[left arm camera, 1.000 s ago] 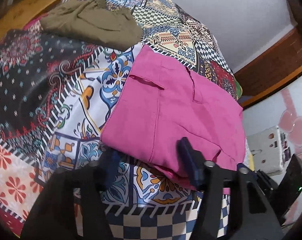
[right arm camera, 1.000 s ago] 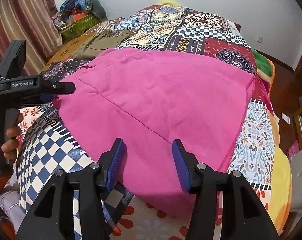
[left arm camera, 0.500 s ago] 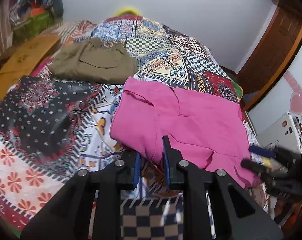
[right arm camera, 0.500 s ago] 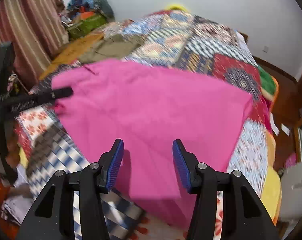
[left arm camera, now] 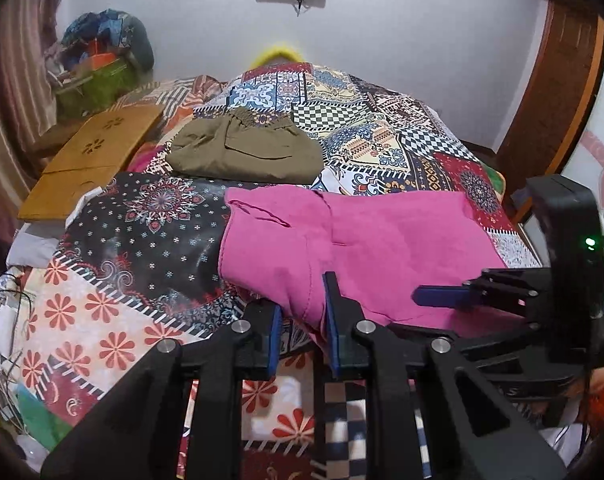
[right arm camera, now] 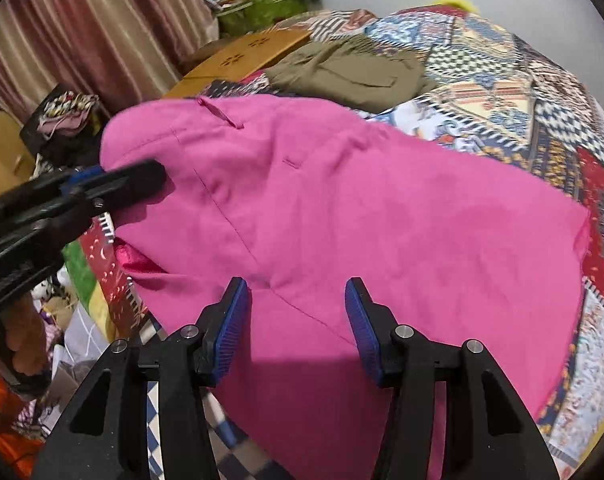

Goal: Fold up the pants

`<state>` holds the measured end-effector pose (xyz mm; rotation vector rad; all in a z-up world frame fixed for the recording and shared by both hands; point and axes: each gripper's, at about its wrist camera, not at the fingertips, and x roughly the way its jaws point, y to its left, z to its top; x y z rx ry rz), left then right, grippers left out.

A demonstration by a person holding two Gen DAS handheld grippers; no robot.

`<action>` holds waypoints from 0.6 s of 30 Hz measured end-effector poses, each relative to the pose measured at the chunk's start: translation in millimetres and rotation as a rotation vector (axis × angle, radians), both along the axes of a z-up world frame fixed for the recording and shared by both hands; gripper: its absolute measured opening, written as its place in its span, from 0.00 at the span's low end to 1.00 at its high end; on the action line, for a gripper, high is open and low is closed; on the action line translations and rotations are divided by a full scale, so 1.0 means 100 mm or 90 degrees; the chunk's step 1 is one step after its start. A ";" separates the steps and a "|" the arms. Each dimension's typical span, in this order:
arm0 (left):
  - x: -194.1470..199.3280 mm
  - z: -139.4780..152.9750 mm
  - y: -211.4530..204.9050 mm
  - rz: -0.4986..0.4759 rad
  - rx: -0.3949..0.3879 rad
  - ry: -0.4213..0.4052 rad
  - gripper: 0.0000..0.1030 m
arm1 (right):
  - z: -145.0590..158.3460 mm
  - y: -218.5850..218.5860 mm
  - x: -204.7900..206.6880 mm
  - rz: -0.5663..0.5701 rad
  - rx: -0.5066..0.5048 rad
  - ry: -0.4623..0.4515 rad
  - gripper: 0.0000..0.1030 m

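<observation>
The left gripper (left arm camera: 300,334), open a second ago, has clamped the near edge of the pink pants (left arm camera: 365,240) on the quilt (left arm camera: 142,232). The right gripper (right arm camera: 298,322) stays spread over the cloth, gripping nothing, so the fold can start once it pinches.

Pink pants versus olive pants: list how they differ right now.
The pink pants are bright and spread wide near the grippers; the olive pants are dull and folded compactly farther up the bed. The left gripper pinches the pink pair; nothing touches the olive pair. Both lie on the patchwork bedspread.
</observation>
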<state>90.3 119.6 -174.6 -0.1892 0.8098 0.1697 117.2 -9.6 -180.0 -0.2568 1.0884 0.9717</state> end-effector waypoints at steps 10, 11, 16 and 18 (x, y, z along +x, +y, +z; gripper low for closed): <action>0.01 0.16 -0.22 -0.040 0.076 -0.029 0.18 | 0.29 -0.40 0.01 -0.050 0.029 -0.006 0.46; 0.01 0.19 -0.24 -0.047 0.087 -0.030 0.18 | 0.31 -0.49 -0.01 -0.059 0.032 -0.003 0.46; 0.05 0.29 -0.39 -0.079 0.119 -0.040 0.18 | 0.14 -0.79 -0.03 -0.094 0.008 0.021 0.46; 0.07 0.35 -0.47 -0.092 0.117 -0.050 0.18 | 0.04 -0.80 -0.05 -0.094 0.004 0.019 0.46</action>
